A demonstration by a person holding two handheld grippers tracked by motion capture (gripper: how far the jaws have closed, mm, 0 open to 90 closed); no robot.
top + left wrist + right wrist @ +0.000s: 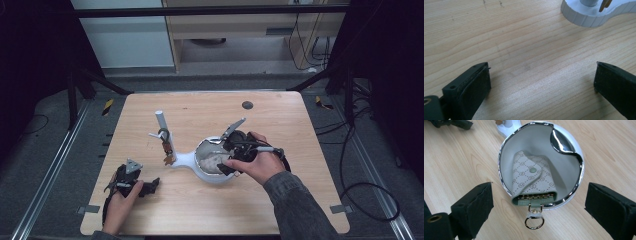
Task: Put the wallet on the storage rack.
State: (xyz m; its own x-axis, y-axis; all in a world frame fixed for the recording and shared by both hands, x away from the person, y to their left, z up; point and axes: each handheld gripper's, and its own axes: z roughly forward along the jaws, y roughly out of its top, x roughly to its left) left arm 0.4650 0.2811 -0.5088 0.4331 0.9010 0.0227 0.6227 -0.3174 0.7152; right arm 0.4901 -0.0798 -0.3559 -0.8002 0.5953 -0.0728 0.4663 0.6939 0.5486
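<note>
Lab rig – dark frame, floor cables, wooden table.

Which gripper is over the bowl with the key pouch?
The right gripper, jaws open above the white bowl holding the patterned key pouch. The left gripper rests on bare table, beside the stand.

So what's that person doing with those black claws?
A person holds a claw in each hand at a wooden table. The right claw hangs open just above a white dish, where a patterned key pouch lies with its ring poking over the rim. Nothing is pinched between its jaws. The left claw rests open over bare wood, beside the dish's stand.
</note>
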